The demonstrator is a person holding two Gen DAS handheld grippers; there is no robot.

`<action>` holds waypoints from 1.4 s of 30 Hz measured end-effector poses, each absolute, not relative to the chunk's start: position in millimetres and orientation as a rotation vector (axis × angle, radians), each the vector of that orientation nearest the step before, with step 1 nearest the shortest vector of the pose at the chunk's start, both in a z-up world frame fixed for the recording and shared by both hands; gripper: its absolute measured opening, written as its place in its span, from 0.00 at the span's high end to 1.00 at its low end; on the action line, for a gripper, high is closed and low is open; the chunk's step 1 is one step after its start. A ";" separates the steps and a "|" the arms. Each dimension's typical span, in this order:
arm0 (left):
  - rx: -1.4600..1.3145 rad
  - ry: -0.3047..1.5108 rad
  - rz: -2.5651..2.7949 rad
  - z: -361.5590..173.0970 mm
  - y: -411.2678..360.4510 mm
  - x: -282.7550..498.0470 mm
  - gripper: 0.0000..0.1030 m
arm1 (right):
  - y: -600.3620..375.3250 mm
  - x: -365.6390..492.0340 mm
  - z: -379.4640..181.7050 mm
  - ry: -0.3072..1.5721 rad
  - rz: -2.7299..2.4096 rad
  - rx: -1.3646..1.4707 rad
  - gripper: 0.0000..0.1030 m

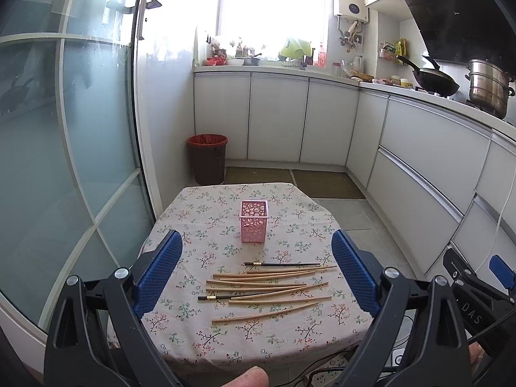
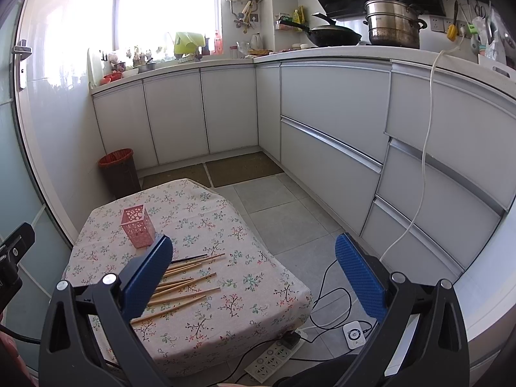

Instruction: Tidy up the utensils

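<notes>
Both the left hand-held gripper (image 1: 256, 271) and right hand-held gripper (image 2: 254, 277) hover with jaws spread, empty. Chopsticks (image 1: 267, 285) lie scattered on the surface (image 1: 200, 213) near the pink holder (image 1: 254, 222).

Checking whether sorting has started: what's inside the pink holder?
Nothing sticks out of the pink holder; the chopsticks all lie on the tablecloth. Its bottom is hidden behind the perforated walls.

Daylight floods in from the window (image 1: 271, 9) far ahead of my claws, blown out white. Everything stays sharp; edges bend and darken at the corners.
</notes>
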State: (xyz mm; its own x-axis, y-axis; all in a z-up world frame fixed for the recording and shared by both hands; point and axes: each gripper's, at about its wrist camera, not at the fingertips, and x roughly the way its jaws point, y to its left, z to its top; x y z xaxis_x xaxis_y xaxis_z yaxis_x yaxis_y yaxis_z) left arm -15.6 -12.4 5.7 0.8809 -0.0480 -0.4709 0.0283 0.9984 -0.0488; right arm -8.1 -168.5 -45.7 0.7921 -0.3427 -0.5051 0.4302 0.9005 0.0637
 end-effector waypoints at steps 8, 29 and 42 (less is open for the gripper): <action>-0.037 0.542 -0.039 -4.3 -3.8 5.8 0.08 | -182.5 -1.7 -61.2 0.553 -0.430 0.229 0.05; 0.609 1.376 -0.876 -251.7 -118.9 158.5 0.48 | -296.2 87.6 -227.5 0.897 -0.206 0.830 0.13; 0.819 1.437 -0.986 -310.1 -151.4 163.4 0.68 | -310.5 110.5 -244.6 0.930 -0.213 0.839 0.27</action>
State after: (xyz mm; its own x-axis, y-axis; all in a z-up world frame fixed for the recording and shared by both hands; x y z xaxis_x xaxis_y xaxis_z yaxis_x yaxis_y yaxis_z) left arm 163.4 -151.4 -310.1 -0.1038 -0.0523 -0.9932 0.9077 0.4033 -0.1161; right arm 110.5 -310.5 -244.6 0.6029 0.1798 -0.7773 0.5008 0.6732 0.5441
